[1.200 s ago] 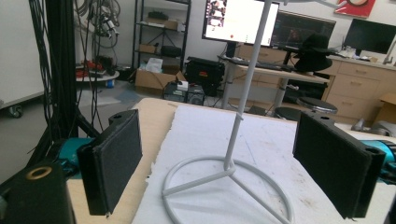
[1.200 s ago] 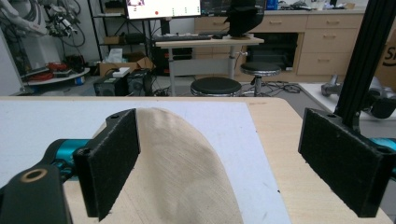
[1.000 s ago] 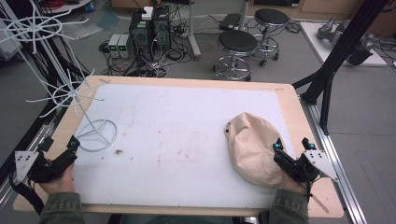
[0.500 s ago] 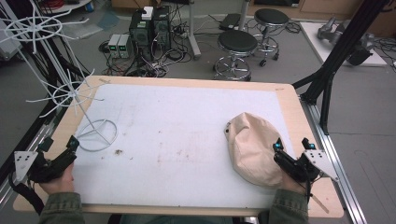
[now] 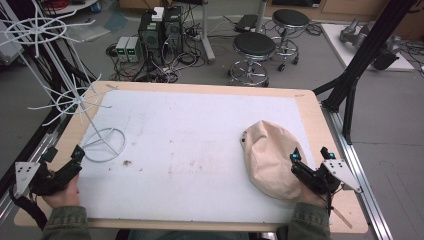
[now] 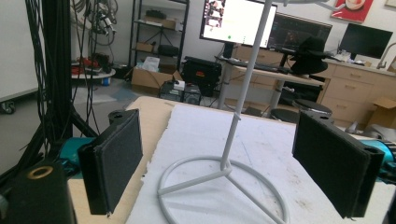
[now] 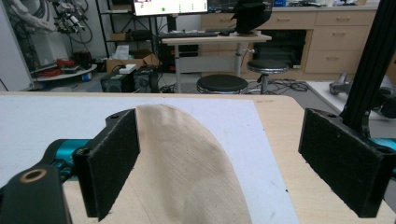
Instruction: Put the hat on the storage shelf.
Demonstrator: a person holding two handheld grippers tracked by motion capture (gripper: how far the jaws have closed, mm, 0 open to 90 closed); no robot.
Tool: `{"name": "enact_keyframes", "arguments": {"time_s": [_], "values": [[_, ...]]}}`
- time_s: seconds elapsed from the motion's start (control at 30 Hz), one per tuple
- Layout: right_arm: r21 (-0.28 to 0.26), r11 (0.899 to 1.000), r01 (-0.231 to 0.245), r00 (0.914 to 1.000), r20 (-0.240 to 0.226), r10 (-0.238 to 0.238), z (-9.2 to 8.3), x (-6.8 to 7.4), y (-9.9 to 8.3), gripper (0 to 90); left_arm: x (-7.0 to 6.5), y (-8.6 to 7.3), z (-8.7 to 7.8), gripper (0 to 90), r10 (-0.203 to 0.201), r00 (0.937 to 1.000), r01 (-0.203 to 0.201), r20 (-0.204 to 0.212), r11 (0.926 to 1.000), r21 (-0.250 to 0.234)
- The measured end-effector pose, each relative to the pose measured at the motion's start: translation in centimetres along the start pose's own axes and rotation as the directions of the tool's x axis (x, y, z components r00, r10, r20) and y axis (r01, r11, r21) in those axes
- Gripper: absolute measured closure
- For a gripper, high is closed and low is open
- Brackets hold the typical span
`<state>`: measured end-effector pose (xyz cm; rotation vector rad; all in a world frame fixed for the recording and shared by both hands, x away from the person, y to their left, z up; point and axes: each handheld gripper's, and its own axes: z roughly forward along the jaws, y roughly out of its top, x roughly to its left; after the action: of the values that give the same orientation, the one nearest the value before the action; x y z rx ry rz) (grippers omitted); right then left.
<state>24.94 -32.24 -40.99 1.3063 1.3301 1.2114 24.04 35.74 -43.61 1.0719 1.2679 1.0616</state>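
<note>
- High view: wooden table [image 5: 310,107] with a white mat [image 5: 190,150] on top. Tan cap [image 5: 267,157] lies on the mat at 4 o'clock, its near edge touching the right gripper [image 5: 309,159].
- Right gripper sits at the table's 5 o'clock corner, held in the right hand [image 5: 307,192], jaws spread, nothing between them. Grey plate on its right side.
- White wire rack [image 5: 75,100] stands at 9 o'clock; its ring base [image 5: 104,145] rests on the mat's left edge, the pole tilts up and left, spoked tiers overhang the table edge.
- Left gripper [image 5: 64,156] at 7 o'clock, in the left hand [image 5: 62,192], jaws apart, tips just beside the ring base, not touching it.
- Floor behind: two stools [image 5: 255,47], PC boxes with cables [image 5: 160,30], black frame leg [image 5: 360,60] at 2 o'clock.
- Left gripper view: jaws wide apart, empty. Ring base [image 6: 219,186] and pole [image 6: 245,88] sit between them, farther out on the mat. Monitors [image 6: 238,21] on a desk at 12 o'clock.
- Right gripper view: jaws wide apart, empty. Cap [image 7: 187,163] runs from the centre down to 6 o'clock, close against the left-hand jaw; can't tell if touching. Bare wood in front of the other jaw. Stools [image 7: 222,84] and a desk behind.
</note>
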Motion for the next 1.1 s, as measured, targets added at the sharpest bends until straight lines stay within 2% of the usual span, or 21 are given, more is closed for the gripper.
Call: {"name": "enact_keyframes", "arguments": {"time_s": [0.13, 0.27, 0.7, 0.83, 0.93, 1.1], "values": [[0.007, 1.0, 0.016, 0.9999, -0.005, -0.016, 0.2, 0.0, 0.1, 11.9, 0.0, 0.0, 0.1, 16.3, -0.003, 1.0, 0.003, 0.003, 1.0, 0.005], [0.016, 1.0, -0.005, 0.9997, -0.024, 0.006, 0.5, 0.1, 0.6, 12.0, -0.1, -0.1, 0.2, 16.3, -0.002, 1.0, 0.002, 0.007, 0.9999, 0.01], [0.028, 0.995, 0.093, 0.995, -0.04, -0.092, 1.2, 1.5, 1.9, 12.0, -0.1, -0.2, 0.4, 16.2, -0.001, 0.9999, 0.001, 0.015, 0.9999, 0.016], [0.06, 0.995, 0.083, 0.9949, -0.063, -0.079, 1.5, 1.8, 2.2, 11.9, -0.2, -0.2, 0.4, 16.2, 0.001, 0.9999, -0.001, 0.017, 0.9998, 0.019], [0.082, 0.992, 0.1, 0.9936, -0.062, -0.095, 1.7, 1.9, 2.4, 11.9, -0.2, -0.2, 0.5, 16.3, 0.002, 0.9998, -0.003, 0.019, 0.9998, 0.022], [0.151, 0.982, 0.117, 0.9913, -0.079, -0.106, 2.7, 1.8, 2.7, 11.4, -0.3, -0.2, 0.5, 16.2, 0.003, 0.9997, -0.004, 0.025, 0.9998, 0.022]]}}
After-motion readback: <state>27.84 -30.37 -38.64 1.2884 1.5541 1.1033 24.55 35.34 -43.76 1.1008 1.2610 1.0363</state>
